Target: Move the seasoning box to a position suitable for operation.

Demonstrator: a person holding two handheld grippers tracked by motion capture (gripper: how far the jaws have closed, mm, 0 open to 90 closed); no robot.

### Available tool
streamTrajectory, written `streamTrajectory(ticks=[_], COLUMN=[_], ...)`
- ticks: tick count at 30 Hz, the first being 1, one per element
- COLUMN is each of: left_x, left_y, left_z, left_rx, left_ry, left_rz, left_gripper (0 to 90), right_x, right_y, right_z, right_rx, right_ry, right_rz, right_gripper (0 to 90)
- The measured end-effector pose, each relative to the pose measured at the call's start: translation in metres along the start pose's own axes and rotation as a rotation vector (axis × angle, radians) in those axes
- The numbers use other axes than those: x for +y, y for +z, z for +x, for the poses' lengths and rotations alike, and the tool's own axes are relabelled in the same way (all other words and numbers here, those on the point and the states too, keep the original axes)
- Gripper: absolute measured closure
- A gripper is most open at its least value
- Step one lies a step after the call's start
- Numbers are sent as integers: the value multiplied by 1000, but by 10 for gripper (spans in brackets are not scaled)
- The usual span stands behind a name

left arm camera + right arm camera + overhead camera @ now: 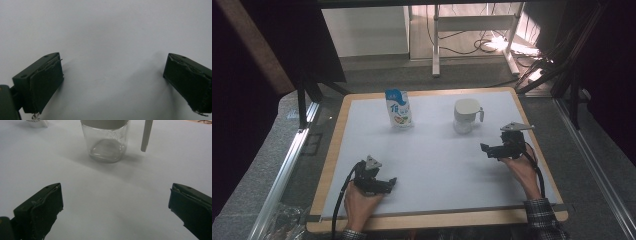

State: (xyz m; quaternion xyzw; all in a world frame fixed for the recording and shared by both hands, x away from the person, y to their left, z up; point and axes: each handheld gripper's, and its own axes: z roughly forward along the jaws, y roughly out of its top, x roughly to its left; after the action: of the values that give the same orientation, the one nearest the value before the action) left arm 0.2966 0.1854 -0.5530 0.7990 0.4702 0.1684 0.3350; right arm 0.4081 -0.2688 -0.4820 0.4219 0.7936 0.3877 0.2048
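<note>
The tabletop [362, 165], a wood-edged board under a white sheet, carries two things toward its far edge, well apart from each other: a blue and white carton [398, 108] standing upright left of centre, and a glass jug [467, 116] with a pale lid and a handle on its right side, standing upright right of centre. The right claw [488, 150] is held in the person's right hand [521, 170] above the sheet on the near right, near the jug but apart from it; in the right gripper view its jaws stand wide and released, with nothing between them, and the jug [107, 141] sits straight ahead with the sheet bare between. The left claw [390, 183] rests low over the near left of the sheet in the left hand [362, 200], well apart from the carton; in the left gripper view its jaws are likewise spread and released over plain white sheet.
</note>
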Motion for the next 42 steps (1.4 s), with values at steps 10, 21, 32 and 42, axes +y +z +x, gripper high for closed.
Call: streamTrajectory(ticks=[10,21,32,42], left_x=[0,0,0,0], left_y=[0,0,0,0], left_z=[0,0,0,0], left_rx=[-1,-1,-2,-2], left_ry=[-1,0,-1,-1], left_rz=[-1,-1,-1,-1], left_gripper=[21,21,20,21], right_x=[11,26,35,38], right_y=[11,25,33,43], right_z=[-4,-2,-5,-13], right_rx=[17,53,-63,-117], right_ry=[-18,27,17,-8], right_rz=[-19,73,52,18], right_gripper=[0,2,163,336])
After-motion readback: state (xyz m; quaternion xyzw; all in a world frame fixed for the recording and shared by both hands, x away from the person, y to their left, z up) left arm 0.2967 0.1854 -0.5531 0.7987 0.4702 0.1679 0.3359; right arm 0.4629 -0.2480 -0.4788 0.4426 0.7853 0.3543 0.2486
